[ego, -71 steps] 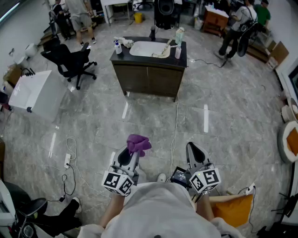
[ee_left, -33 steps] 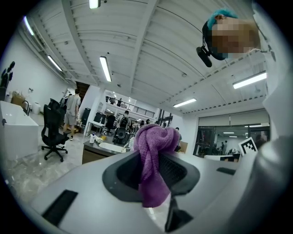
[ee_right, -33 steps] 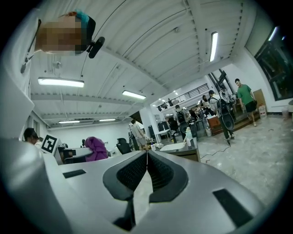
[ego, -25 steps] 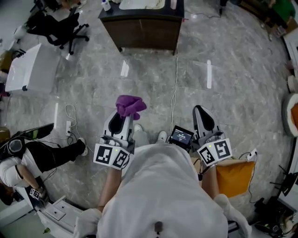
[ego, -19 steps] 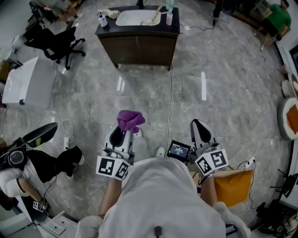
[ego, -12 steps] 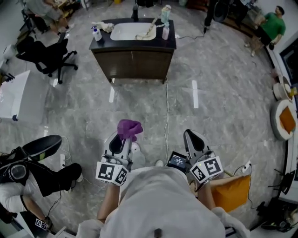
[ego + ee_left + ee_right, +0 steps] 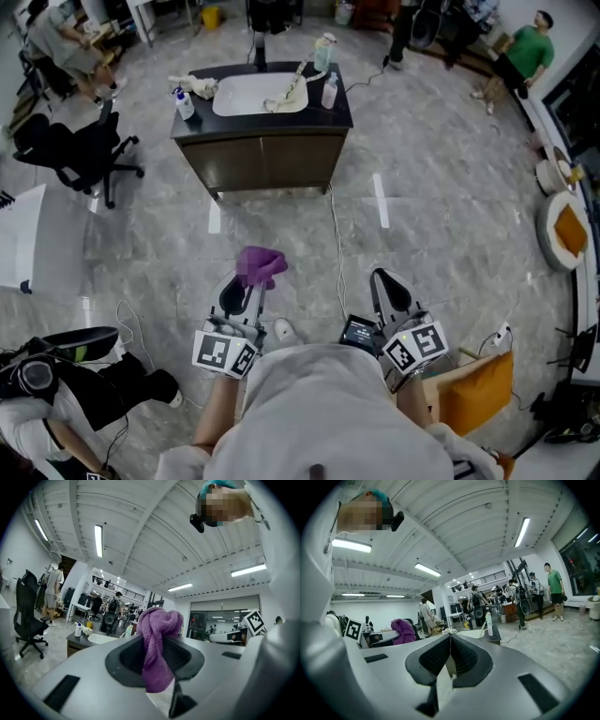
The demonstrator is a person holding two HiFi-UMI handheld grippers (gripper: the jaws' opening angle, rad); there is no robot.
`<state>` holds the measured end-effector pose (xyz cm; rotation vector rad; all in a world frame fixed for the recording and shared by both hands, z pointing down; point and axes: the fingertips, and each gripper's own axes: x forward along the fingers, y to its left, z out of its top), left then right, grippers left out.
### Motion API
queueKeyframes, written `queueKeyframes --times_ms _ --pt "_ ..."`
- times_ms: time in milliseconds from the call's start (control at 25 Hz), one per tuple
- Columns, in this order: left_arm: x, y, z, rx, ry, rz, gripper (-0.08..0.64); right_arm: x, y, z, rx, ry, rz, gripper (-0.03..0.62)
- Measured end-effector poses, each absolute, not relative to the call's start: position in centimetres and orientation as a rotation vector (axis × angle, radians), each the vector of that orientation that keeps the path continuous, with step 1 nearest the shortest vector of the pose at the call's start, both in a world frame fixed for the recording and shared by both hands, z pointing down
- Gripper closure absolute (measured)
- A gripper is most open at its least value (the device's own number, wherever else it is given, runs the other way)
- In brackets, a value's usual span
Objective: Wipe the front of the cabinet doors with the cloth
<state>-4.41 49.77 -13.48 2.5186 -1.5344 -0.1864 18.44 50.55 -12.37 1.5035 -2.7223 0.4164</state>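
Observation:
A dark wooden cabinet (image 7: 265, 161) with a white sink on top stands on the floor well ahead of me, its two doors facing me. My left gripper (image 7: 246, 279) is shut on a purple cloth (image 7: 260, 263), which bunches above the jaws; in the left gripper view the purple cloth (image 7: 157, 644) hangs between them. My right gripper (image 7: 386, 285) is shut with nothing in it, held at waist height beside the left. In the right gripper view the cabinet (image 7: 480, 633) shows small beyond the closed jaws, with the cloth (image 7: 403, 630) at the left.
Bottles and a rag sit on the cabinet top (image 7: 322, 86). A cable (image 7: 335, 246) runs across the marble floor from the cabinet toward me. A black office chair (image 7: 80, 155) stands left; several people stand at the room's edges. An orange bag (image 7: 478, 392) lies by my right side.
The view has swung forward, so the cabinet now shows fully and a little nearer. Both grippers keep their hold and pose in front of me.

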Motion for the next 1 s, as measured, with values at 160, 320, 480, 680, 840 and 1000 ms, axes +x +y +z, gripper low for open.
queueKeyframes --times_ms 160,320,480,680,840,1000 --pt "-5.7 47.8 -13.2 2.513 -1.534 -0.173 0.460 17.9 48.5 -11.7 1.533 -2.680 0.429 0.565" --pt "-6.2 45.1 -12.2 2.468 -1.526 -0.161 0.460 17.8 45.4 -12.0 1.560 -2.673 0.425 0.565" --pt "-5.6 41.9 -11.9 2.459 -1.546 -0.166 0.460 18.6 42.1 -11.0 1.546 -2.676 0.438 0.565" --pt "-4.8 36.7 -12.0 2.421 -1.619 -0.180 0.460 19.8 35.4 -9.8 1.501 -2.713 0.460 0.565" --pt "-3.4 31.1 -11.9 2.374 -1.656 -0.184 0.460 20.9 28.6 -9.7 1.429 -2.744 0.422 0.565" --pt "-0.2 25.3 -11.9 2.363 -1.654 -0.175 0.460 22.9 22.4 -10.0 1.348 -2.785 0.401 0.565"
